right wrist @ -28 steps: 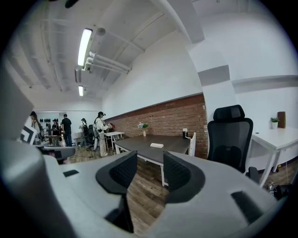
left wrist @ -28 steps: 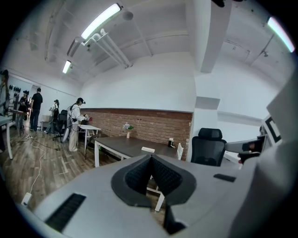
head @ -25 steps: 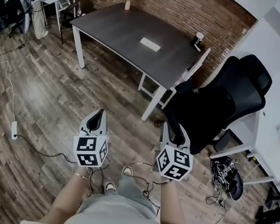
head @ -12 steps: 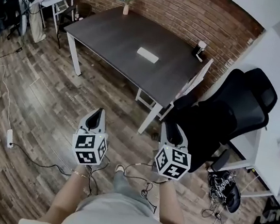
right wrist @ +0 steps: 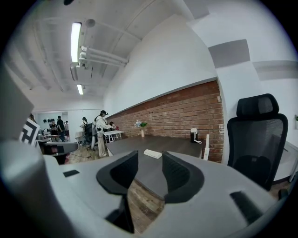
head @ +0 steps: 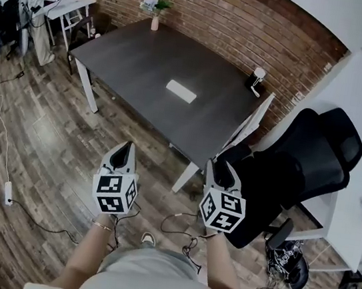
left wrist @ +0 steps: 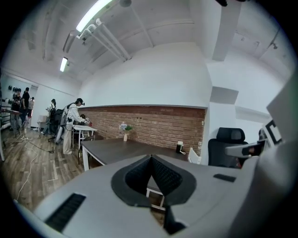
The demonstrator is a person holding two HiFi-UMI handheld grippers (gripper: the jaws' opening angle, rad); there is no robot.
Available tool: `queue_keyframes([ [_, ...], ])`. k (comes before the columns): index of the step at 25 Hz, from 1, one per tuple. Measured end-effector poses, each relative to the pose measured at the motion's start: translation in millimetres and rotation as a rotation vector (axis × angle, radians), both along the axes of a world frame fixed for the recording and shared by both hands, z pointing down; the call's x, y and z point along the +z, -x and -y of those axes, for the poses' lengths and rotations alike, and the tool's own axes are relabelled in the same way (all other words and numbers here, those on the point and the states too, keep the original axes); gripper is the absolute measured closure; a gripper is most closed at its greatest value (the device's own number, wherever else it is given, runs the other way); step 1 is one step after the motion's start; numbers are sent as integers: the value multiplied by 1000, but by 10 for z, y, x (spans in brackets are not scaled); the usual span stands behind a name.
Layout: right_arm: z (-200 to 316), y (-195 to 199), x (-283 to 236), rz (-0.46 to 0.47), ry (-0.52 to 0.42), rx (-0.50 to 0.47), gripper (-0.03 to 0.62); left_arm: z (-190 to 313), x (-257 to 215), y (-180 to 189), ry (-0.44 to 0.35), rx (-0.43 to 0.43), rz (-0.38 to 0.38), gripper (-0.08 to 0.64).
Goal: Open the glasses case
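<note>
Both grippers point(head: 127, 146) point(head: 223, 167) nearer table point(head: 133, 59), seemingly

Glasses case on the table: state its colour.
White; the glasses case shows best in the head view.

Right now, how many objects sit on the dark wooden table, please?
3: white rectangular glasses case at the middle, small flower vase at the far corner, black-and-white device near the brick wall.

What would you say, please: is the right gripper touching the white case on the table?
Apart. The head view shows the right gripper short of the table, with the white case lying at its middle.
</note>
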State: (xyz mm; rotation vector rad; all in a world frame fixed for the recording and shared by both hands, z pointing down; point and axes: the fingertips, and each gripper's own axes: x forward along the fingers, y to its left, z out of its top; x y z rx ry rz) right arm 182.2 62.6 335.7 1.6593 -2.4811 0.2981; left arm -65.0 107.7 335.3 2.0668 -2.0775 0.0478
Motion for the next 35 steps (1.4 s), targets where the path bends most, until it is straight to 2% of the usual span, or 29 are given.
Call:
queue_keyframes([
  [11,806,88,265,11,58,12,428,830,300,147,80,1,-19,561],
  [17,1336,182,346,8,57,90,429,1559,411,278,76,71,-38,561],
  [27,2470,757,155,-6,61,212,433,3078,306,889,102,196,-57,561],
  [35,3280,1129,68,-4,53,320,437,4162,263,1235,100,301,-57,561],
])
